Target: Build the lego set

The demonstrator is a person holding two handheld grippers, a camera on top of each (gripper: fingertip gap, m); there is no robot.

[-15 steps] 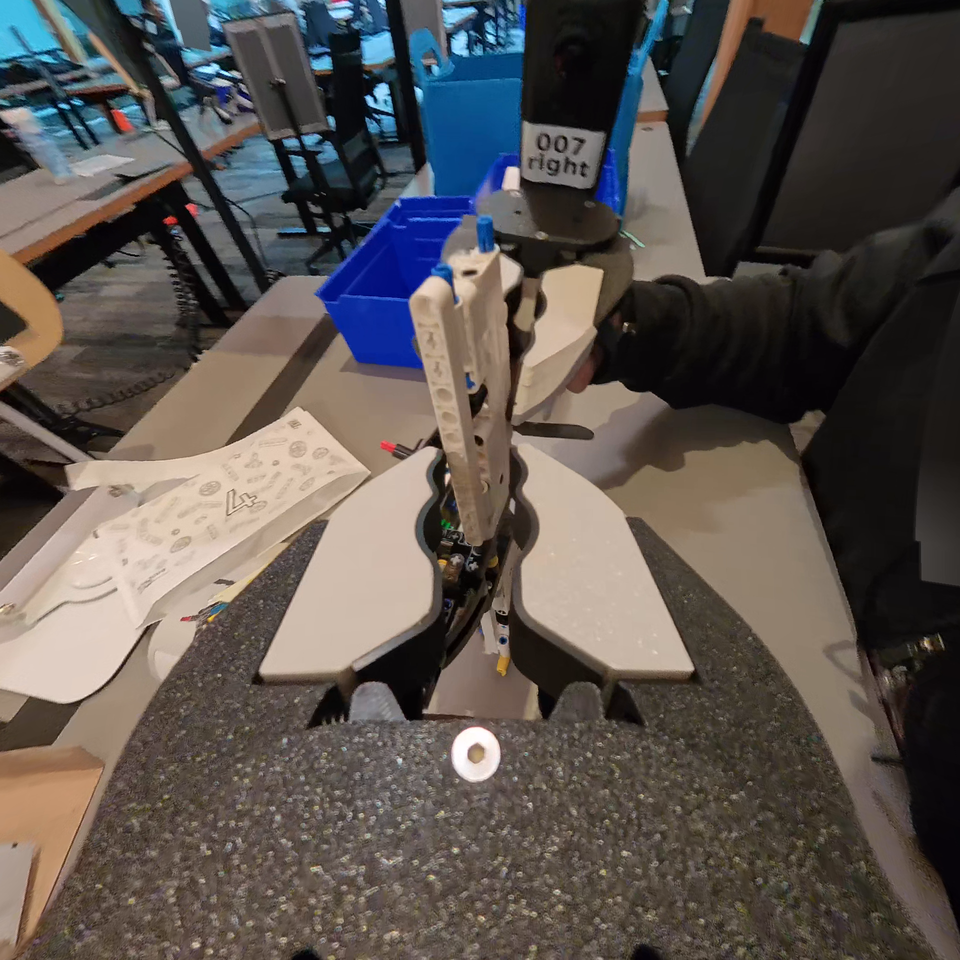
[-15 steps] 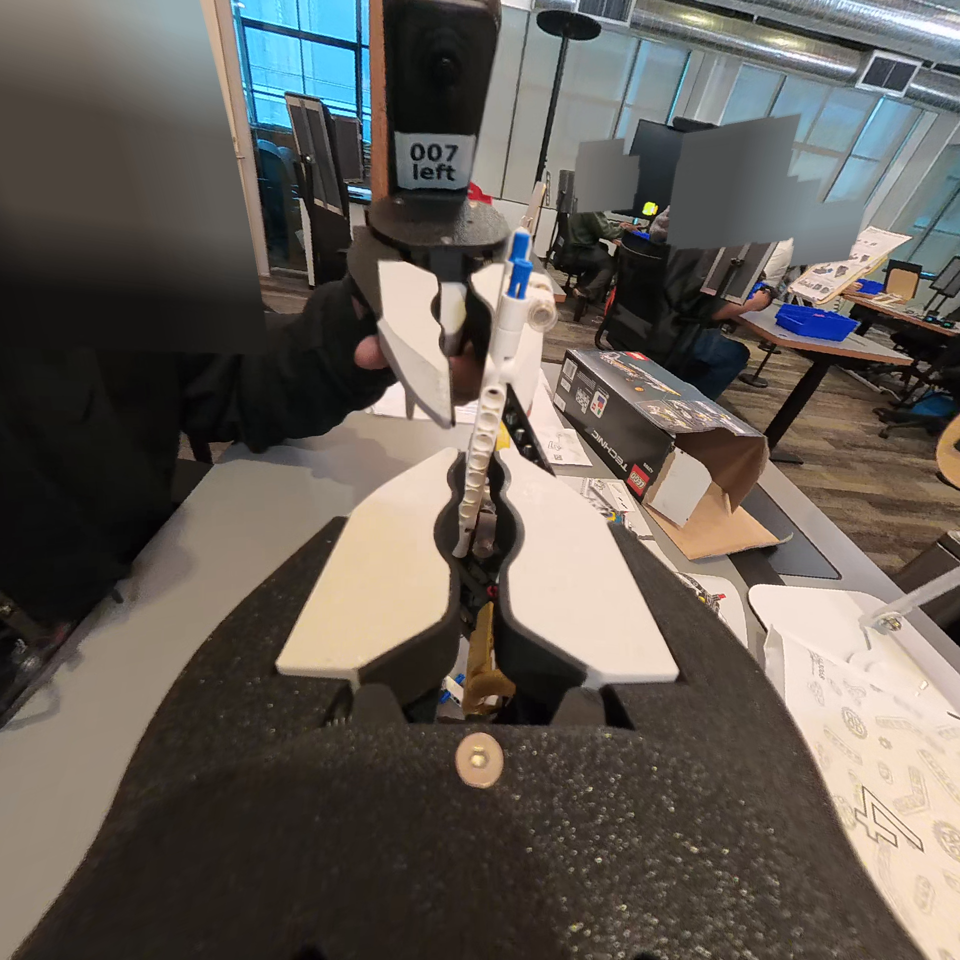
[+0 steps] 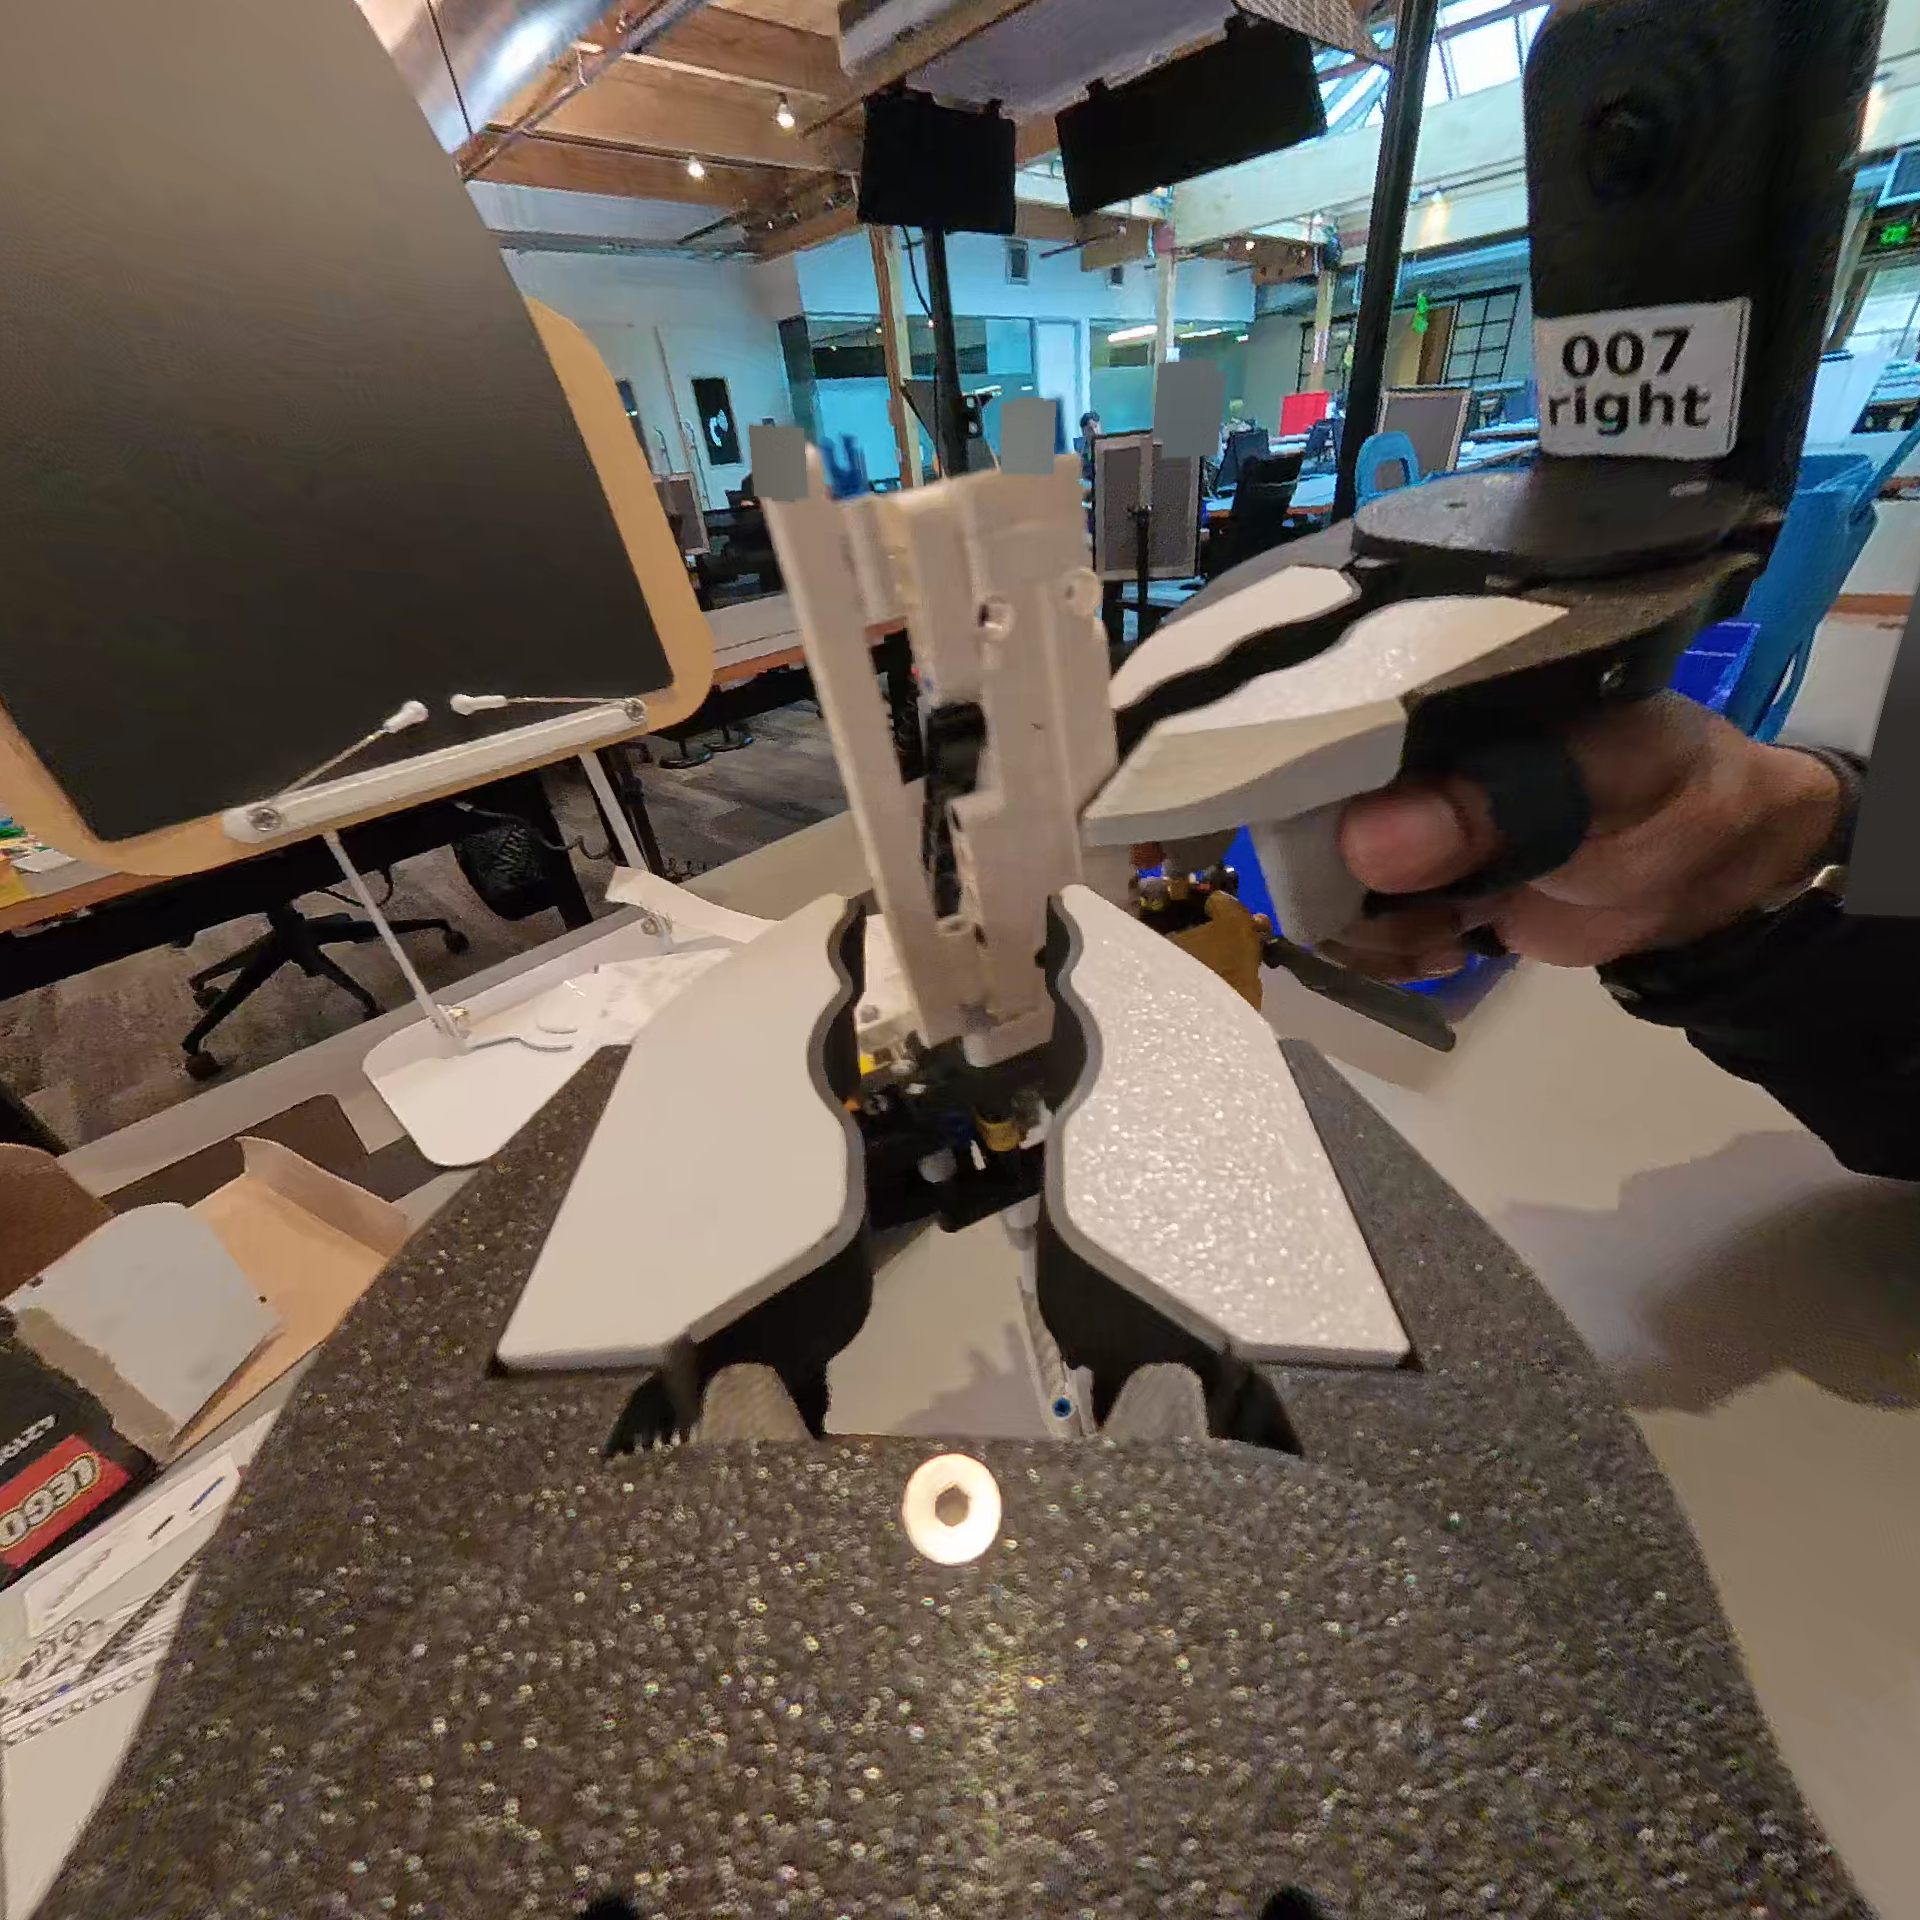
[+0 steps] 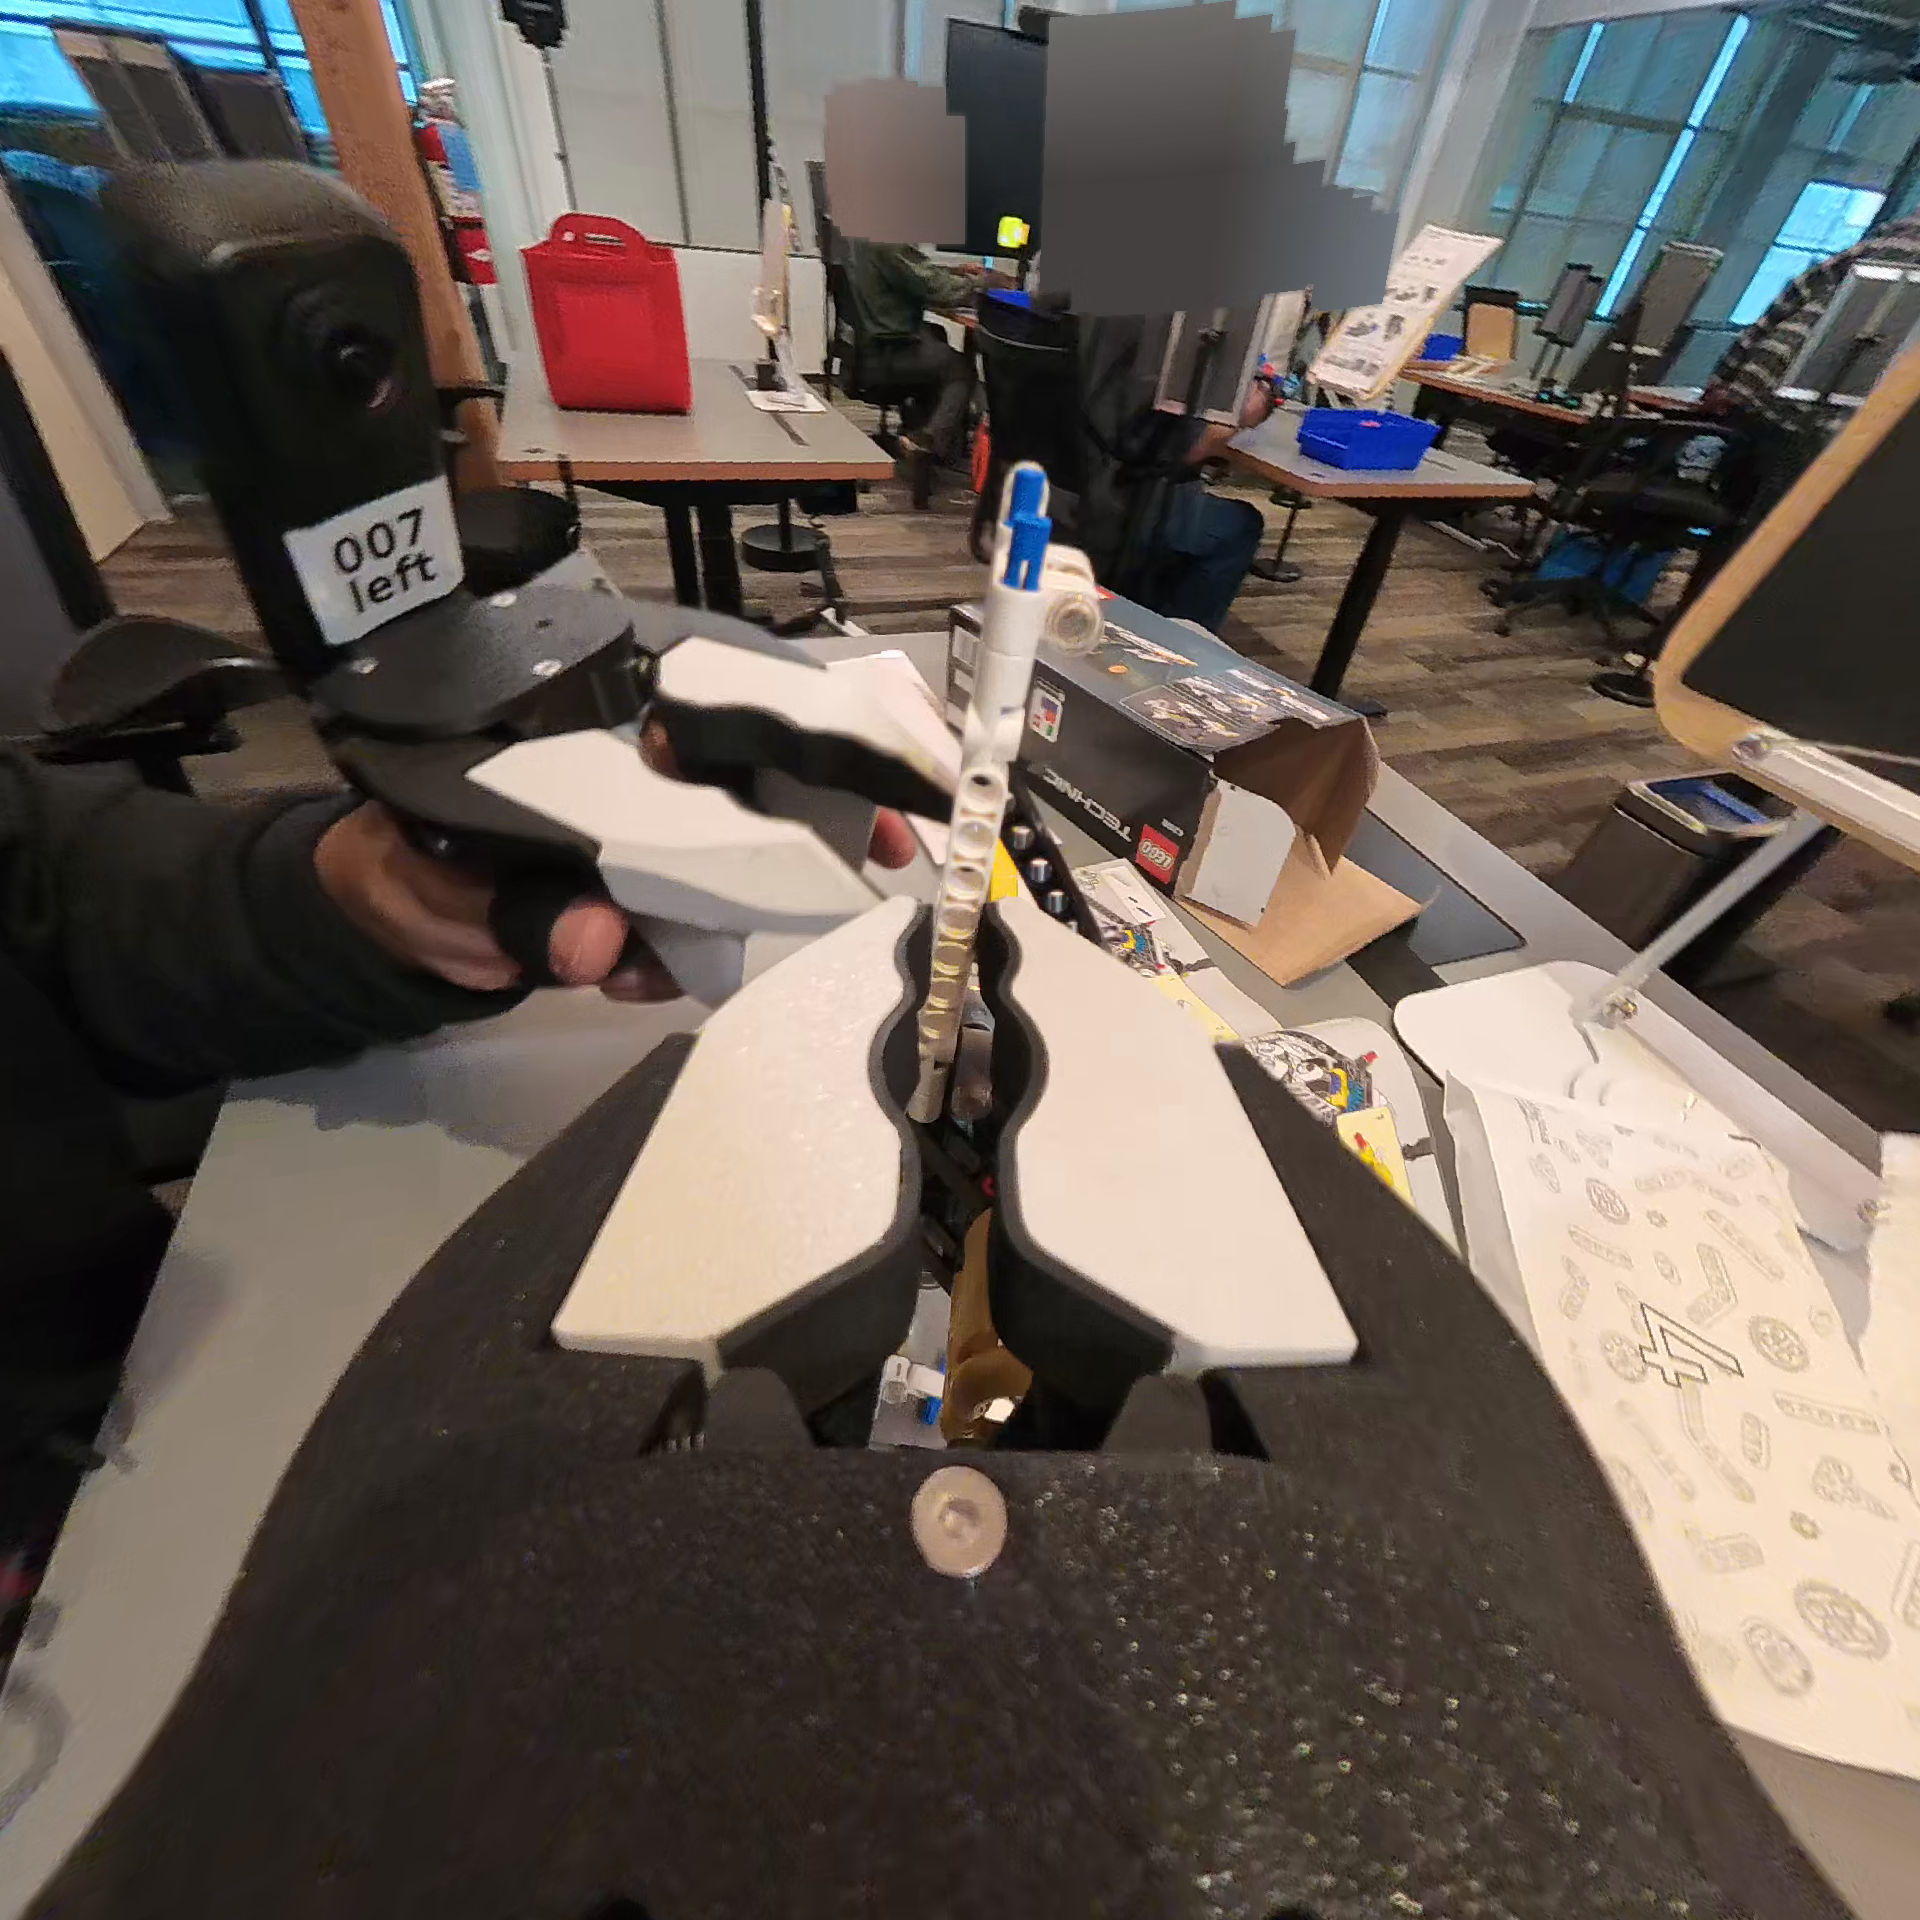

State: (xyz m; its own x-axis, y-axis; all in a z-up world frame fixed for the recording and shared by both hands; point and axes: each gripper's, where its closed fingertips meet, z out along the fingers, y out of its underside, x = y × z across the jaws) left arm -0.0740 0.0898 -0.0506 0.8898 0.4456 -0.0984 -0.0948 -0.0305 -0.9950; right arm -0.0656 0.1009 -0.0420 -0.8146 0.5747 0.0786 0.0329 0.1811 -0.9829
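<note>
A white assembly of toy building beams point(image 3: 997, 748), with a blue pin on top point(image 4: 1024, 530), stands upright in the air. My right gripper point(image 4: 958, 914) is shut on its thin holed beam point(image 4: 971, 831). It reaches in from the right in the left wrist view point(image 3: 1101, 810). My left gripper point(image 3: 956, 914) is open. The assembly's broad face stands between its fingers point(image 3: 727, 1122), with a gap on the left side. In the right wrist view the left gripper point(image 4: 914, 800) comes from the left, fingers spread, tips at the beam. A person's hands hold both grippers.
An opened dark toy box point(image 4: 1174, 758) and a printed paper sheet point(image 4: 1714, 1403) lie on the grey table point(image 3: 1558, 1195). A black board on a white stand point(image 3: 260, 416) is at the left. Blue bins point(image 3: 1714, 665) stand behind, a cardboard flap point(image 3: 260, 1247) near left. My two grippers' fingertips are within a few centimetres of each other.
My left gripper's jaws have opened wider and let go of the assembly. It has swung from facing the right gripper to its side. The right gripper keeps its hold.
</note>
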